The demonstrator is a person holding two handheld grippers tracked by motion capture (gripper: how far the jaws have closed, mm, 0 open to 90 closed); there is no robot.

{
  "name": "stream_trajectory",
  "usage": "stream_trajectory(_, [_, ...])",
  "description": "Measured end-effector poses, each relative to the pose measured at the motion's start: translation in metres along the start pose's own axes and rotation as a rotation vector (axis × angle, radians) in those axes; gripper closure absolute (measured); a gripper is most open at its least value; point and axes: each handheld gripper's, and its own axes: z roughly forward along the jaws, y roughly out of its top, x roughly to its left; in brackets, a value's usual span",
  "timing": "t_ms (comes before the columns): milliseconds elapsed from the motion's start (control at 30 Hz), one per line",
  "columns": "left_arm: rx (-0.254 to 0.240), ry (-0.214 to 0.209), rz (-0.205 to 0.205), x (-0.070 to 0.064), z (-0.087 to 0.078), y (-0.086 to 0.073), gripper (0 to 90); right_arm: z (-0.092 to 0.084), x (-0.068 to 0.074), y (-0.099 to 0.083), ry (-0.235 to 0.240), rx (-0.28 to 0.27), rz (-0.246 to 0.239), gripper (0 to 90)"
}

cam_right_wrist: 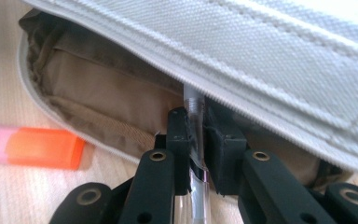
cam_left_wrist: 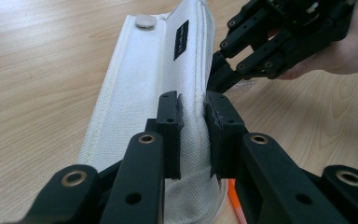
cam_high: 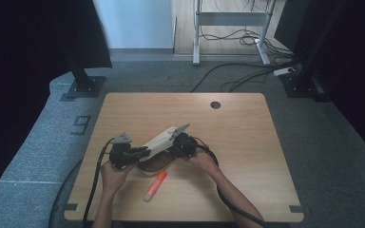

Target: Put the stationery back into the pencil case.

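The right gripper (cam_right_wrist: 196,144), low in its own view, is clamped on a clear pen (cam_right_wrist: 194,109) whose long axis points up into the brown-lined mouth of the white pencil case (cam_right_wrist: 279,56). The left gripper (cam_left_wrist: 193,135) pinches the case's raised flap (cam_left_wrist: 193,70). An orange highlighter (cam_right_wrist: 39,148) lies left. The flap's black label (cam_left_wrist: 181,39) is unreadable.
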Motion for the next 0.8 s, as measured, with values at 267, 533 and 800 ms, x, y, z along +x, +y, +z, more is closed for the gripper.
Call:
stream_trajectory(267, [-0.004,-0.003,-0.003,0.000,0.000,0.000,76.7,0.008,-0.001,0.004,-0.008,-0.017,-0.001,77.9])
stream_trajectory(533, [-0.010,-0.009,-0.008,0.000,0.000,0.000,76.8,0.016,0.001,0.008,-0.015,-0.037,0.003,77.7])
stream_trajectory(800, [-0.006,-0.007,-0.008,0.000,0.000,0.000,76.7,0.020,0.002,0.007,-0.007,-0.039,0.000,73.4])
